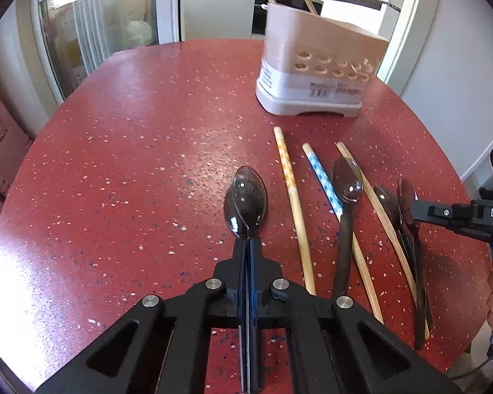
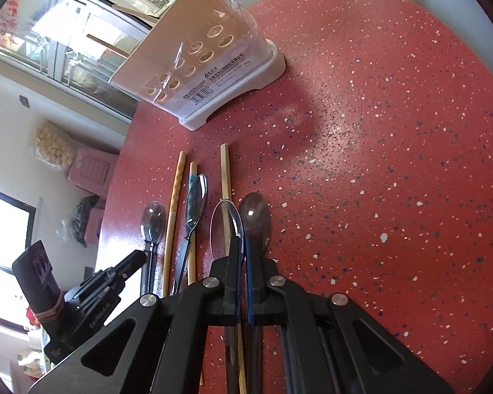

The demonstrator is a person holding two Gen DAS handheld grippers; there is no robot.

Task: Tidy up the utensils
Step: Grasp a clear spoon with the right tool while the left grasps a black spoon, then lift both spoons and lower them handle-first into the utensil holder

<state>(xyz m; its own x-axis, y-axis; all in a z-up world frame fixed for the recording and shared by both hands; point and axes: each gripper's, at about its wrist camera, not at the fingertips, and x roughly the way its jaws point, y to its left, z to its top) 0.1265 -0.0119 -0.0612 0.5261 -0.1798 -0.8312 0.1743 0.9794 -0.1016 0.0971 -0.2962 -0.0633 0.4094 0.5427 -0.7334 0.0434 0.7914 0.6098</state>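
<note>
Red speckled table (image 1: 131,164) with utensil holder (image 1: 315,75), chopsticks (image 1: 294,203), spoons (image 1: 345,197).

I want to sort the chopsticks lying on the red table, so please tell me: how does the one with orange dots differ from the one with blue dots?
The orange-dotted wooden chopstick lies bare on the red speckled table, while the blue-dotted wooden chopstick is partly covered by a dark plastic spoon. The orange-dotted one lies nearer the left gripper; the blue-dotted one lies nearer the right gripper. Both have pale wooden shafts with a patterned upper end pointing toward the beige utensil holder.
</note>
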